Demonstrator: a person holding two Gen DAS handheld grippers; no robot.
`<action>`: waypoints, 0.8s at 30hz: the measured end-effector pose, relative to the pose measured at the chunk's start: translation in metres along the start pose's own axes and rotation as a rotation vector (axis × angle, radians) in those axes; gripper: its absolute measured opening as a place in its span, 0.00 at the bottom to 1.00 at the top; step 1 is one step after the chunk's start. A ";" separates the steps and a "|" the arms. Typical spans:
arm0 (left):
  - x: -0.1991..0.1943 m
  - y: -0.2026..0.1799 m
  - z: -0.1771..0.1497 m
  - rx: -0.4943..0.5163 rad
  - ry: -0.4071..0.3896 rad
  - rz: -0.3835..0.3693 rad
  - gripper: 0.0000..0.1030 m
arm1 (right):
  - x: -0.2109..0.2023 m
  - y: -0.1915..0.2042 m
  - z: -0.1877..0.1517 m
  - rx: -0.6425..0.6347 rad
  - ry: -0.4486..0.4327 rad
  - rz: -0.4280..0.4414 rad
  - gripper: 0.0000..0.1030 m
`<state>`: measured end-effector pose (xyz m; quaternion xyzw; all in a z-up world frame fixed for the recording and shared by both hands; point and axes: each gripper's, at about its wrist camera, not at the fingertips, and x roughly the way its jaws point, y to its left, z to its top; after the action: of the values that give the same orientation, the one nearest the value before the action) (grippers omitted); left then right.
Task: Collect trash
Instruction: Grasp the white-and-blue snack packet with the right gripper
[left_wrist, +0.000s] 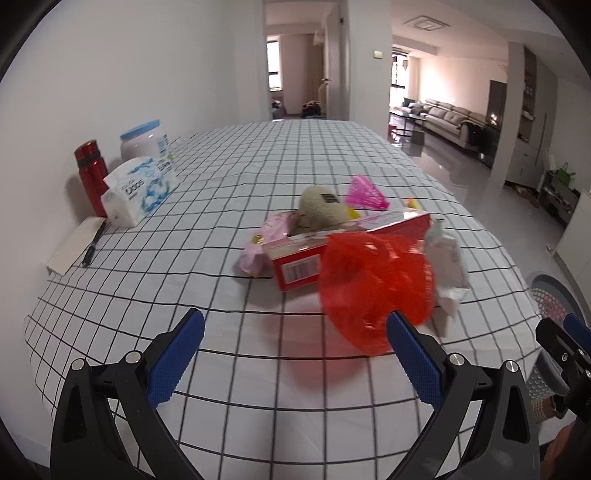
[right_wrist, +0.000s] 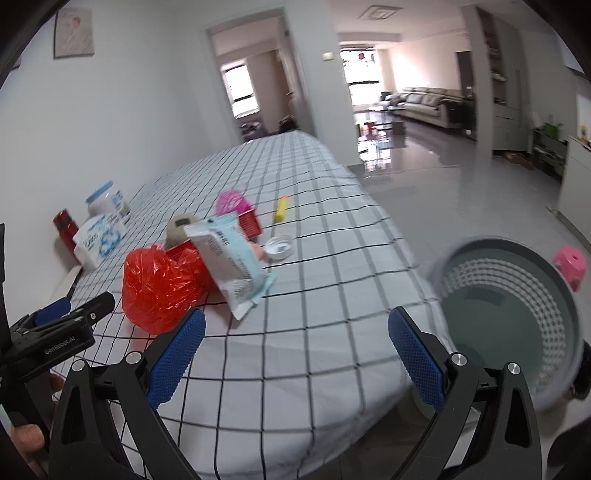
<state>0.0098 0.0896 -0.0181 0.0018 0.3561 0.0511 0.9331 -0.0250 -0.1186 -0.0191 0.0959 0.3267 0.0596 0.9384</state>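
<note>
1. The left tongs (left_wrist: 295, 343) hover wide open above a table (left_wrist: 258, 166) covered in a white cloth with a black grid, gripping nothing.
2. Just ahead of their blue fingertips (left_wrist: 184, 332) lies a crumpled red plastic bag (left_wrist: 373, 284), its edges blurred, resting against a red cardboard box (left_wrist: 306, 258) with a barcode.
3. A pink wrapper (left_wrist: 266, 240) lies at the box's left end; a beige egg-shaped object (left_wrist: 321, 206) and a pink mesh piece (left_wrist: 365, 194) sit behind it, and a white wrapper (left_wrist: 448, 266) to its right.
4. The right tongs (right_wrist: 295, 343) are also spread wide and empty, near the table's edge.
5. In the right wrist view, a pale blue and white packet (right_wrist: 229, 262) leans on the box, with a clear plastic lid (right_wrist: 279, 246) and a yellow tube (right_wrist: 280, 208) beyond it.
6. A grey perforated bin (right_wrist: 513, 306) stands on the floor beside the table.
7. A red flask (left_wrist: 90, 173), a blue-lidded jar (left_wrist: 144, 142), a tissue pack (left_wrist: 142, 188) and a pen (left_wrist: 94, 245) line the wall side.
</note>
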 end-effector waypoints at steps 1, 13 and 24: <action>0.003 0.004 0.000 -0.013 0.005 0.008 0.94 | 0.009 0.003 0.003 -0.006 0.001 0.010 0.92; 0.022 0.023 0.004 -0.056 0.029 0.033 0.94 | 0.080 0.024 0.034 -0.087 0.085 0.058 0.92; 0.027 0.019 0.005 -0.031 0.033 0.012 0.94 | 0.115 0.044 0.046 -0.205 0.131 0.072 0.80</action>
<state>0.0313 0.1111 -0.0321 -0.0113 0.3707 0.0620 0.9266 0.0910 -0.0621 -0.0434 0.0070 0.3756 0.1325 0.9172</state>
